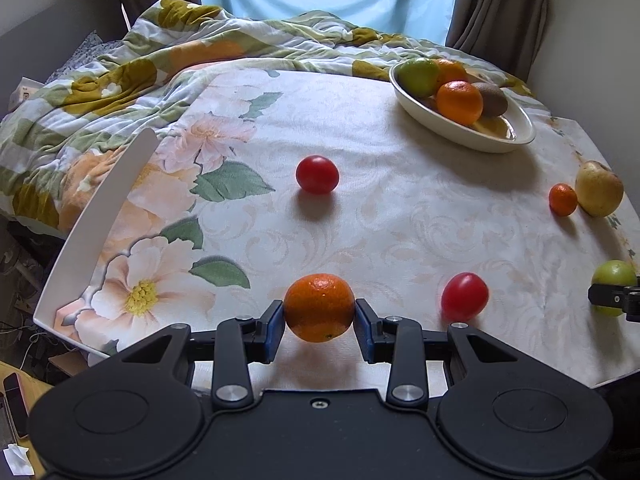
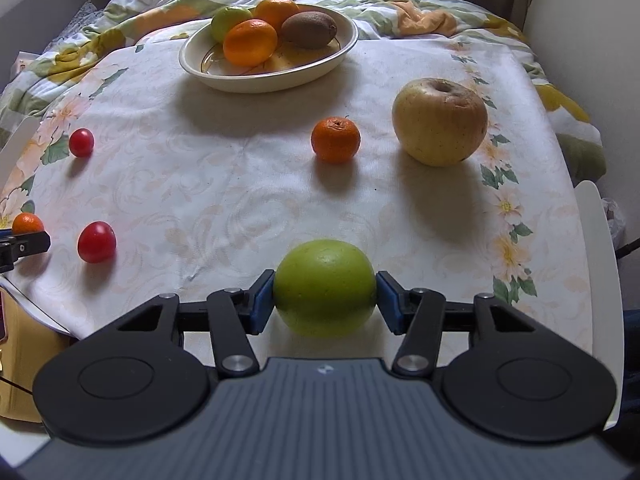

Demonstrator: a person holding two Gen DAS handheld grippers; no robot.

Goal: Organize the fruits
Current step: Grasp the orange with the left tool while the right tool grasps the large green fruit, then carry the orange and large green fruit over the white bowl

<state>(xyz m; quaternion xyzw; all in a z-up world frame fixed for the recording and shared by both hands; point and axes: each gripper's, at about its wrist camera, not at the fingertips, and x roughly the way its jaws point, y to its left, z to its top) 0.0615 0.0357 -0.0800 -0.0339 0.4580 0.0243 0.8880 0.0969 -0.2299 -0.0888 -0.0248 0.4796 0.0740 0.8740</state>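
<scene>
your left tool is clamped on the orange across its widest part, at the near edge of the surface; the rind looks firm with some give, so it should hold without slipping. your right tool holds the green fruit at its middle, pads touching both sides; it looks smooth and hard, likely slicker. beyond lie two tomatoes, a small mandarin and a big yellow apple. farthest stands the bowl, already holding fruit.
</scene>
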